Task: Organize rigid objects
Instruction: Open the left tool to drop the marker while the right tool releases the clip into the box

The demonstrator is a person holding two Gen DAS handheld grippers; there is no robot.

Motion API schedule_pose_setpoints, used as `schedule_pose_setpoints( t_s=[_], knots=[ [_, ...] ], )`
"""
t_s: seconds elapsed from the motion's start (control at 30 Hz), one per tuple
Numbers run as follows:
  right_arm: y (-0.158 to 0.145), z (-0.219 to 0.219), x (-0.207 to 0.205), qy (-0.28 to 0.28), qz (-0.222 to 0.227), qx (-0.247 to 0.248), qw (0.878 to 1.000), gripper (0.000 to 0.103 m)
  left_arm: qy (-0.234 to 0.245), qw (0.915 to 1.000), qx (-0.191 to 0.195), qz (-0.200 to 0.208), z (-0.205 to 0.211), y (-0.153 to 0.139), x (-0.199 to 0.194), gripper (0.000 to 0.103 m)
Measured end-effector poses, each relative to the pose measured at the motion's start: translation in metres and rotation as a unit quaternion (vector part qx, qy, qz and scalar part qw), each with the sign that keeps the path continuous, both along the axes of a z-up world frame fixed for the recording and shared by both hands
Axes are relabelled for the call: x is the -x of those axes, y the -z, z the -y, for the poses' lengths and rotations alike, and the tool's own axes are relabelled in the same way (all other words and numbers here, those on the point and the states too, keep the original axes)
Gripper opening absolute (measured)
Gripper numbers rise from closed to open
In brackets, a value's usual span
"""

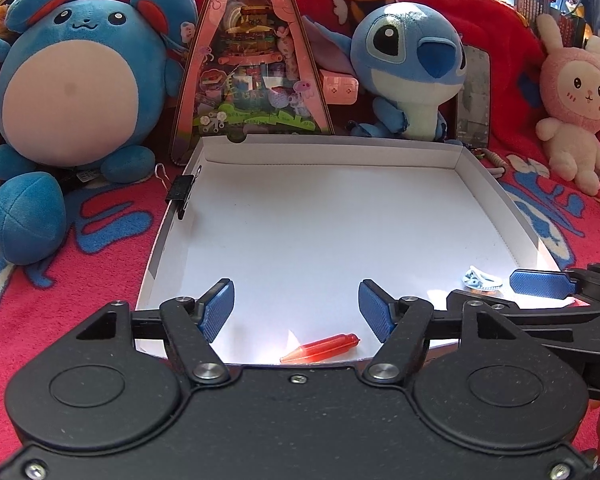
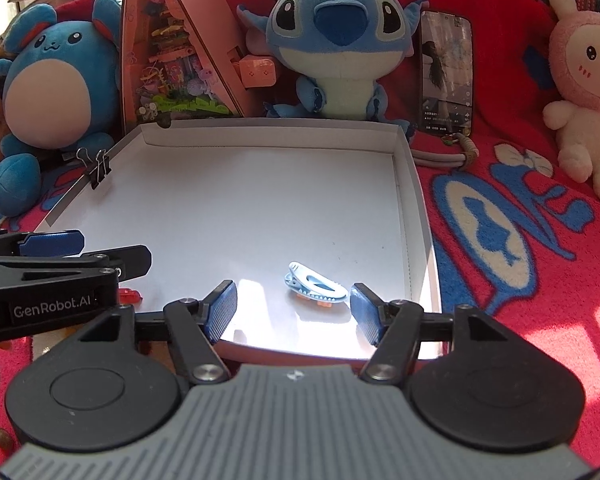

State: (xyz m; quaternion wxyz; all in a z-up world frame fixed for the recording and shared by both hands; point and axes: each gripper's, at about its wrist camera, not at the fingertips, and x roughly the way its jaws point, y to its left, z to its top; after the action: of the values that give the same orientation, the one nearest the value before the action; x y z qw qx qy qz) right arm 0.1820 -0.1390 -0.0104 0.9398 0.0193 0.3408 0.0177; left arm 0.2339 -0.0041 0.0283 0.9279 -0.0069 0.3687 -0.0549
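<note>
Only the right wrist view shows the phone screen lit.

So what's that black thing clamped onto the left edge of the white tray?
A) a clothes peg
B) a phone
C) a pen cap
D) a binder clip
D: a black binder clip with wire handles grips the left wall of the white tray; the phone stands behind the tray, and the small red and pale blue pieces lie on its floor.
</note>
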Motion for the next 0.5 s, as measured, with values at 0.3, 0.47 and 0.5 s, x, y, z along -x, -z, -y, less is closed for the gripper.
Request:
schedule_pose_setpoints(
  t_s=[0.3,0.47,0.5],
  knots=[
    [-0.011,0.000,0.024,-0.010,0.032,0.002,0.999,0.084,0.006,0.9994,-0.005,0.034,-0.006,-0.015,0.026,0.077],
    [-0.018,-0.001,0.042,-0.019,0.054,0.004,0.998,0.087,0.021,0.9985,-0.011,0.050,-0.006,-0.023,0.045,0.078],
    [-0.019,-0.001,0.046,-0.021,0.059,0.006,0.998,0.087,0.024,0.9982,-0.013,0.053,-0.006,-0.024,0.048,0.078]
  ],
)
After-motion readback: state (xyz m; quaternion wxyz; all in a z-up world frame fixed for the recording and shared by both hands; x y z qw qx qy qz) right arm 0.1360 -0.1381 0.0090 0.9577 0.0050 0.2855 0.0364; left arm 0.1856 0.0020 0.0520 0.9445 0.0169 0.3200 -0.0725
